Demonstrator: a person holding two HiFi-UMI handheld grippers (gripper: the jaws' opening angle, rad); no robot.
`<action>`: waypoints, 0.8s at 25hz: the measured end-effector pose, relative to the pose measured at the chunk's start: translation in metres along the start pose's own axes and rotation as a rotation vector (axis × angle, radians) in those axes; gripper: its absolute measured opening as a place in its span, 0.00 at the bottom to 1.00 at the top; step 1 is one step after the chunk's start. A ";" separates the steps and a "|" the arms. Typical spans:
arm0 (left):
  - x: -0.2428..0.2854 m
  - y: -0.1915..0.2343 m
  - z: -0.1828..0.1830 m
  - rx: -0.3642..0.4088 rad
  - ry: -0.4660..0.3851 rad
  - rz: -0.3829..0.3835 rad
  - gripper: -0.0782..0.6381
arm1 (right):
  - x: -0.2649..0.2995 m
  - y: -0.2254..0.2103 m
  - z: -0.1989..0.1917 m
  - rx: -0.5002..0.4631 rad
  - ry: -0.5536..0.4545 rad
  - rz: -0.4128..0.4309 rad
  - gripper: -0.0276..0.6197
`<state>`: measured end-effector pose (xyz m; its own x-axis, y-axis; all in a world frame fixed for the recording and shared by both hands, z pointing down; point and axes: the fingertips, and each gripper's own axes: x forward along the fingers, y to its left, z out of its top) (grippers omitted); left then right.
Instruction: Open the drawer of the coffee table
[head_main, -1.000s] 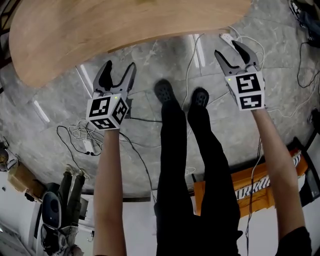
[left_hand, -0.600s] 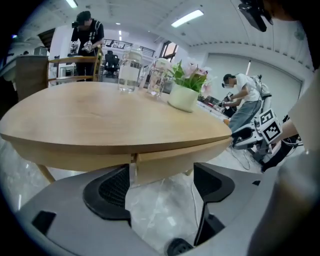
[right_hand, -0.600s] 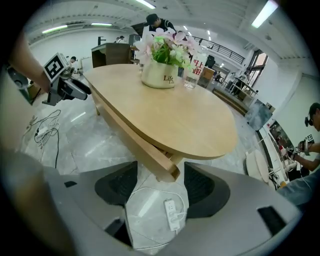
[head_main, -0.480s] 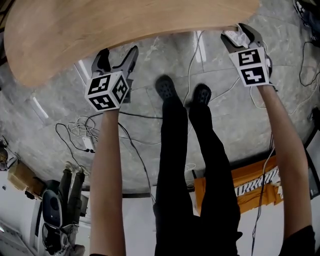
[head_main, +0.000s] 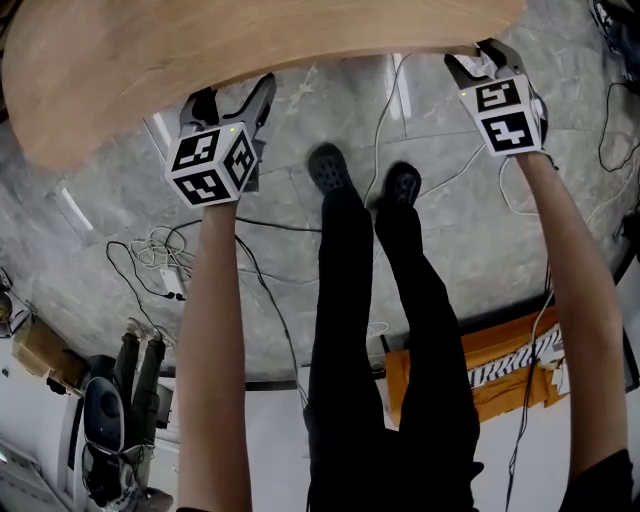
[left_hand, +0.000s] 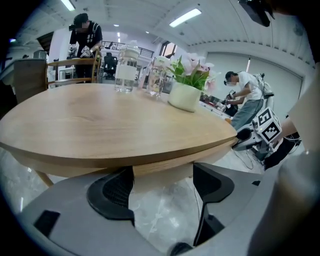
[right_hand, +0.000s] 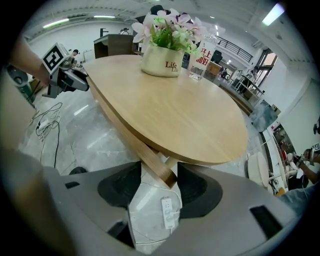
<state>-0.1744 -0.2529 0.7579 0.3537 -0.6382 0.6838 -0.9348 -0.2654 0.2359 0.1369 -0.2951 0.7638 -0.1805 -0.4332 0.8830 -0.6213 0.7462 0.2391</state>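
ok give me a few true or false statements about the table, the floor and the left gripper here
A white pot of pink flowers stands on the oval light wooden table top. True.
The left gripper is shut on a cable. False: its jaws, just opened, stand apart; the wooden panel under the top shows between them, ungripped.
A white power strip lies on the grey marble floor. True.
The person's black shoes rest on the table top. False: they stand on the floor.

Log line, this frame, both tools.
phase: reach | left tool: jaws just opened, table's lower rim between, ungripped | right tool: jaws just closing, rim end between, grip unclear
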 end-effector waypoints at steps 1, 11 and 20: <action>0.000 0.000 0.000 0.002 0.001 0.002 0.65 | 0.000 0.000 0.000 -0.005 0.001 0.003 0.40; -0.005 -0.002 -0.003 0.006 0.043 0.024 0.61 | -0.006 0.001 -0.005 -0.032 0.023 -0.001 0.35; -0.028 -0.019 -0.034 -0.002 0.080 0.038 0.58 | -0.023 0.022 -0.029 -0.056 0.047 0.026 0.34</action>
<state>-0.1677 -0.2056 0.7573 0.3142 -0.5878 0.7455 -0.9477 -0.2403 0.2100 0.1501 -0.2541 0.7606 -0.1590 -0.3896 0.9071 -0.5726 0.7849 0.2368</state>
